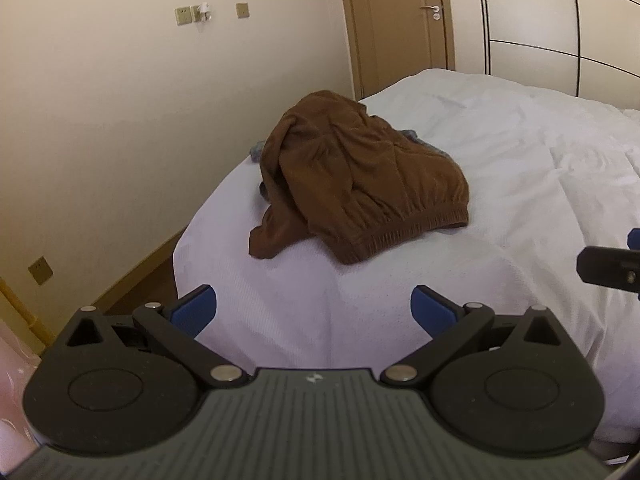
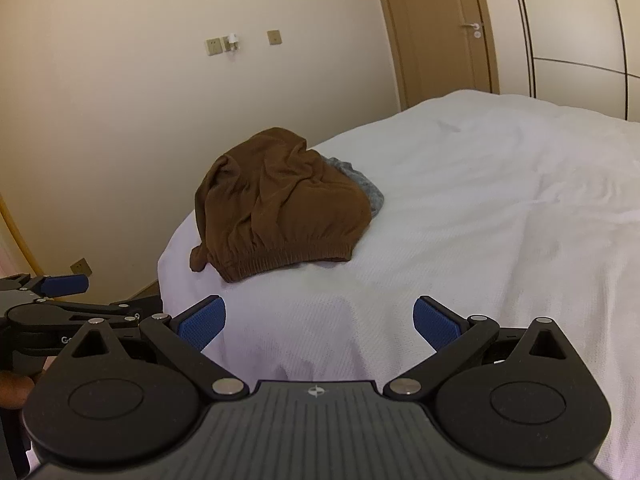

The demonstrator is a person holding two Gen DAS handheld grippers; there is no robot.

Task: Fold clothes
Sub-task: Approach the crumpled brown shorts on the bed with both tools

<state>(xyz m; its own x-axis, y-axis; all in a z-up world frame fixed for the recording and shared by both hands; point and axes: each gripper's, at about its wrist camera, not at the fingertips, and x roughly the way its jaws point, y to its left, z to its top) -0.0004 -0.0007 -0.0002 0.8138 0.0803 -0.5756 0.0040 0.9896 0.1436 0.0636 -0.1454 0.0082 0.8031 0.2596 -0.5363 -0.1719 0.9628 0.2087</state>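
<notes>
A crumpled brown garment with an elastic waistband lies heaped near the corner of a white bed. A grey garment pokes out from under its far side. My left gripper is open with nothing between its blue pads, held short of the heap above the bed's near edge. My right gripper is open too, empty, to the right of the left one and just as far from the clothes. The left gripper also shows at the left edge of the right wrist view, beside a hand.
A cream wall with sockets runs close along the bed's left side, with a narrow strip of floor between. A wooden door and pale wardrobe panels stand behind the bed. The bed's right part is bare rumpled cover.
</notes>
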